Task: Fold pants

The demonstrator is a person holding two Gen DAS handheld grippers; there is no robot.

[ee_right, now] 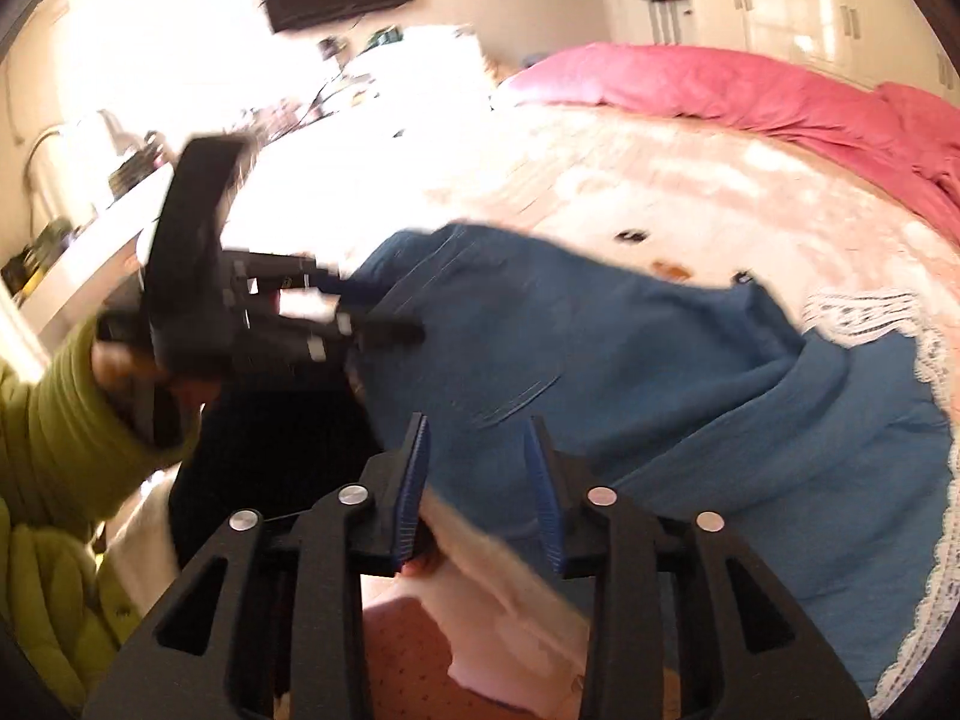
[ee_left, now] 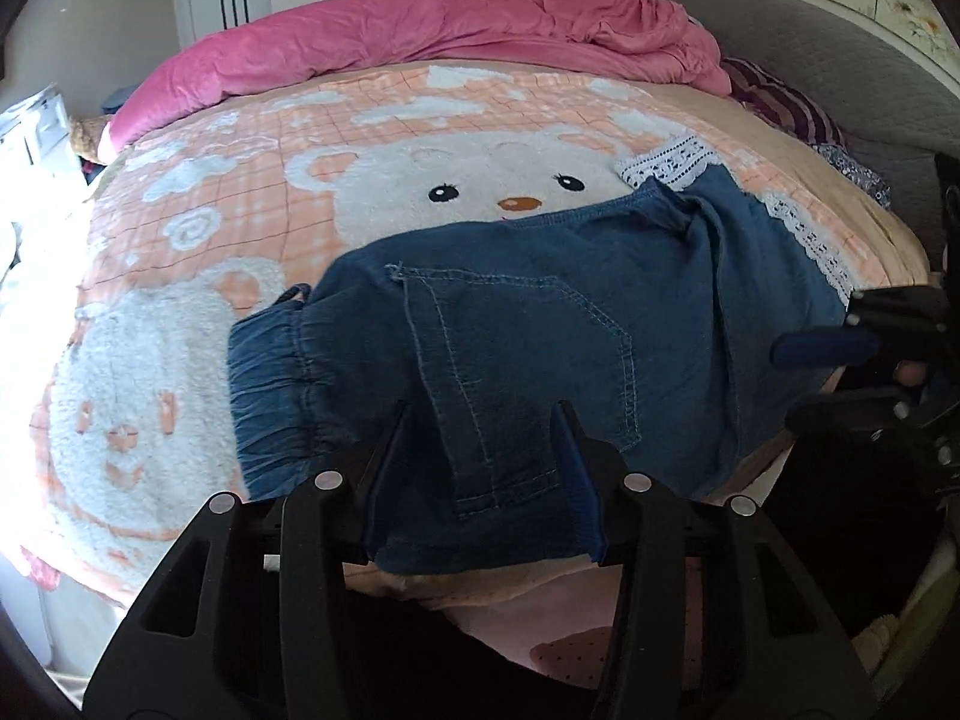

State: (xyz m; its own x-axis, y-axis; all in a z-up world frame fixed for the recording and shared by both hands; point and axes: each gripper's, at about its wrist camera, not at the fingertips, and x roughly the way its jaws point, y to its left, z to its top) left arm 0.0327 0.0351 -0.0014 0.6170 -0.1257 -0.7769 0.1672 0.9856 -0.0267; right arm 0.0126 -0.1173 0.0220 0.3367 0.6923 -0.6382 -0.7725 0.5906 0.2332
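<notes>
Two sets of fingers, both parted, neither pinching cloth. My left gripper (ee_left: 480, 414) stands over the near edge of the denim pants (ee_left: 540, 324), fabric lying between my fingers but not pressed. My right gripper (ee_right: 477, 426) hangs likewise over their lace-trimmed leg end. The pants lie folded across the bear-print blanket (ee_left: 240, 204) just ahead of my tips. Beyond them a rumpled pink duvet (ee_left: 420, 42) lies along the far side.
</notes>
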